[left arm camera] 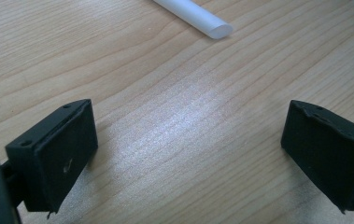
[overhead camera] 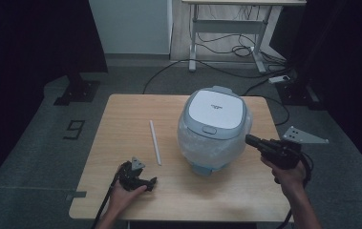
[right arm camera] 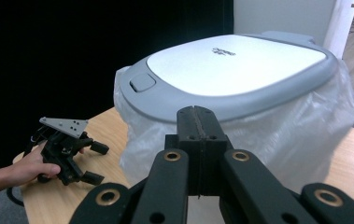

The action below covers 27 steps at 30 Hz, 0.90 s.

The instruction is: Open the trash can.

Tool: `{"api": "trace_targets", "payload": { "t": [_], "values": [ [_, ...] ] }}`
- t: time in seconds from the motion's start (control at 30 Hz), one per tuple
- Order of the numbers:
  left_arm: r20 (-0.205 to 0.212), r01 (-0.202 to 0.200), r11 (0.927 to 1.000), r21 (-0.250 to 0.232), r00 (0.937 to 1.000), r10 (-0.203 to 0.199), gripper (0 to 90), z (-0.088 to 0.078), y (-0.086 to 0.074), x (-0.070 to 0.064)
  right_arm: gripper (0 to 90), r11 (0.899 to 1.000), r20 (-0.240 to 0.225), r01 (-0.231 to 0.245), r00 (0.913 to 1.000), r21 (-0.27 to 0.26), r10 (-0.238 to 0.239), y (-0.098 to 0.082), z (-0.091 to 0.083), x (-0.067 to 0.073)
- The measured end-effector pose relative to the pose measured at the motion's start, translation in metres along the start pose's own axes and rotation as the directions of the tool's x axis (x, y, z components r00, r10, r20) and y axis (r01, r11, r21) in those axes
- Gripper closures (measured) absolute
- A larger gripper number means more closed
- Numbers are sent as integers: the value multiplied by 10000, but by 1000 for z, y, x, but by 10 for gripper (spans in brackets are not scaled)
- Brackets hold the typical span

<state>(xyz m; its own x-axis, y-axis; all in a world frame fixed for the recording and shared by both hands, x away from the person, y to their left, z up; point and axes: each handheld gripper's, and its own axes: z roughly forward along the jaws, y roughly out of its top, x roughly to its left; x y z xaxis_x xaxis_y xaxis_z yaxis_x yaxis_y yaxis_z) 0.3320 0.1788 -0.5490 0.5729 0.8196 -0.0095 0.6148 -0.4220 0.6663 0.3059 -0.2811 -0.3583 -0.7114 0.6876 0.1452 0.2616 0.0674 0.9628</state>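
A rice cooker [overhead camera: 215, 125] with a grey rim and white lid stands on the wooden table [overhead camera: 121, 114], its body wrapped in clear plastic; its lid [right arm camera: 240, 63] is down. My right gripper [overhead camera: 249, 139] is held in the air at the cooker's right side, pointing at it, with its jaws pressed together on nothing [right arm camera: 197, 119]. My left gripper [overhead camera: 151, 182] rests on the table near the front left, jaws wide apart over bare wood [left arm camera: 188, 140]. A white rod [overhead camera: 155, 142] lies to the left of the cooker, and its end [left arm camera: 198, 18] lies just beyond the left jaws.
The table's front edge runs just below both hands. Beyond the table are dark curtains, a desk frame [overhead camera: 226, 38] with cables, and a power strip [overhead camera: 282, 78] on the grey floor.
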Motion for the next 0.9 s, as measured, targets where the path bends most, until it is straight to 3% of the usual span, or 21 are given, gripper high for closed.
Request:
{"api": "trace_targets", "payload": {
  "t": [0.2,0.4,0.53,0.9],
  "values": [
    [-2,1,10000,0,10000,-1,31,0,0,0,900,9999,-144,104,9998,21,-104,6,15,3],
    [-7,-8,10000,-4,10000,8,32,0,0,0,900,9996,-623,271,9977,109,-263,17,42,10],
    [-4,-9,10000,0,10000,9,32,0,0,0,900,9992,-699,359,9970,180,-346,20,53,12],
    [1,-5,10000,1,10000,5,32,0,0,0,900,9977,-1075,475,9933,483,-421,30,76,20]
  ]
}}
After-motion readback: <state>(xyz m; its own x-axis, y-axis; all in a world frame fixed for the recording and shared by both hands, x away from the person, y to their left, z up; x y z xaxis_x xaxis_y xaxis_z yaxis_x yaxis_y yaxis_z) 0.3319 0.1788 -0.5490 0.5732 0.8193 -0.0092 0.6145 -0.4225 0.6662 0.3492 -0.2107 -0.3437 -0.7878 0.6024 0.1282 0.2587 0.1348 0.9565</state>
